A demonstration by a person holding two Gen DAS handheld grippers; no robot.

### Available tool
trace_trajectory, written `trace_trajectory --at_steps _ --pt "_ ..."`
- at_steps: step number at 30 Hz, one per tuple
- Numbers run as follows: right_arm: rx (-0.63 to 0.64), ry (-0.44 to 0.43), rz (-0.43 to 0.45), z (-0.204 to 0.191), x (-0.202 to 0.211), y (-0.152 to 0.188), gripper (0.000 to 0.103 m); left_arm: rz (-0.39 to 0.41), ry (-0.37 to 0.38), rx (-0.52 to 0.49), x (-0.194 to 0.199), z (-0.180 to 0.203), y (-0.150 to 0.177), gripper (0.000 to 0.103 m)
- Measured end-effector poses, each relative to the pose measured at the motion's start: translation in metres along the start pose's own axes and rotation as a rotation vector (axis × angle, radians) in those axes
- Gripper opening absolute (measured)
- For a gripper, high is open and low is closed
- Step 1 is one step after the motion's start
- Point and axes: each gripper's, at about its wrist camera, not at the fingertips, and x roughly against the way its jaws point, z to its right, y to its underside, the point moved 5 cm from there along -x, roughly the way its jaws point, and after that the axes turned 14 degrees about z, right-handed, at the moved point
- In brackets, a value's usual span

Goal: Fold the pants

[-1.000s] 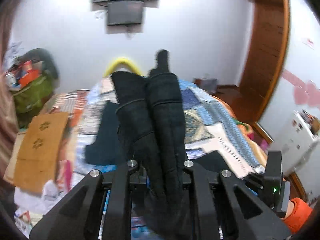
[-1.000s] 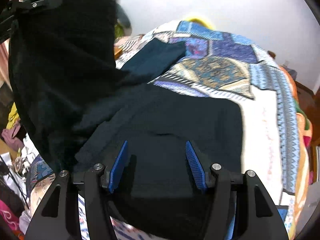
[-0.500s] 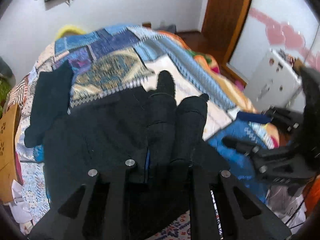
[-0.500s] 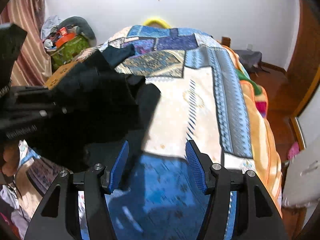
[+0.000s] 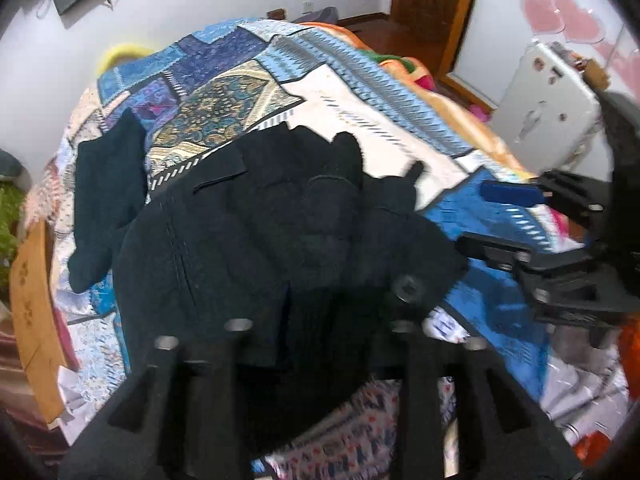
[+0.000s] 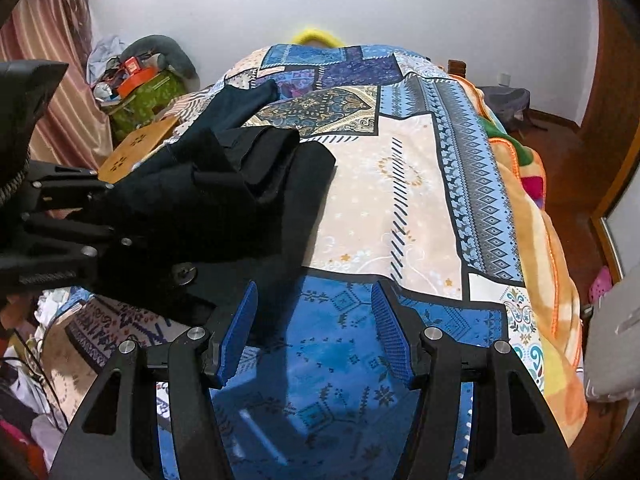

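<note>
The black pants lie bunched and partly folded on the patterned bedspread. My left gripper is shut on a fold of the pants near the bed's front edge; its fingertips are hidden in the cloth. In the right wrist view the pants sit at the left with the left gripper holding them. My right gripper is open and empty, its blue pads over the blue part of the bedspread, to the right of the pants. It also shows in the left wrist view.
A second dark garment lies on the bed's far left. A cardboard box and green bag stand left of the bed. A white appliance stands right. A wooden door is at the back right.
My left gripper has swung the held pants down from upright and laid them over onto the bed. My right gripper has moved off the pants to the right, staying open.
</note>
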Motion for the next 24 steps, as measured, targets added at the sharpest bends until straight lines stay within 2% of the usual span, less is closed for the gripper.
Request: trace_trajectory --at_steps 1,2,3,5,7,11,14,16,21,24 --pt "-0.001 -0.001 -0.001 -0.001 0.000 0.000 0.055 0.026 0.022 0.007 0.009 0.000 -0.002 0.081" --pt "-0.002 -0.002 -0.001 -0.002 0.000 0.001 0.055 0.086 0.027 0.011 0.022 -0.001 -0.005 0.094" --pt "-0.003 -0.005 -0.002 -0.002 0.001 0.001 0.055 0.141 0.011 0.005 0.035 -0.003 -0.009 0.096" --pt "-0.004 -0.012 -0.007 -0.004 0.000 0.003 0.055 0.181 -0.033 -0.010 0.051 -0.012 -0.015 0.096" --pt "-0.003 -0.022 -0.012 -0.009 -0.001 0.005 0.057 0.201 -0.079 -0.003 0.057 -0.026 -0.020 0.096" --pt "-0.005 -0.045 -0.028 -0.018 -0.006 0.008 0.058 0.200 -0.224 0.040 0.043 -0.084 -0.028 0.097" --pt "-0.008 -0.068 -0.052 -0.025 -0.013 0.010 0.058 0.162 -0.359 0.031 0.015 -0.133 -0.032 0.097" --pt "-0.001 -0.080 -0.067 -0.029 -0.019 0.012 0.058 0.115 -0.397 0.037 -0.012 -0.164 -0.033 0.097" --pt "0.008 -0.105 -0.082 -0.030 -0.031 0.014 0.058 0.000 -0.445 0.025 -0.070 -0.207 -0.027 0.097" --pt "-0.004 -0.117 -0.085 -0.024 -0.038 0.011 0.058 -0.074 -0.392 0.034 -0.101 -0.216 -0.017 0.097"
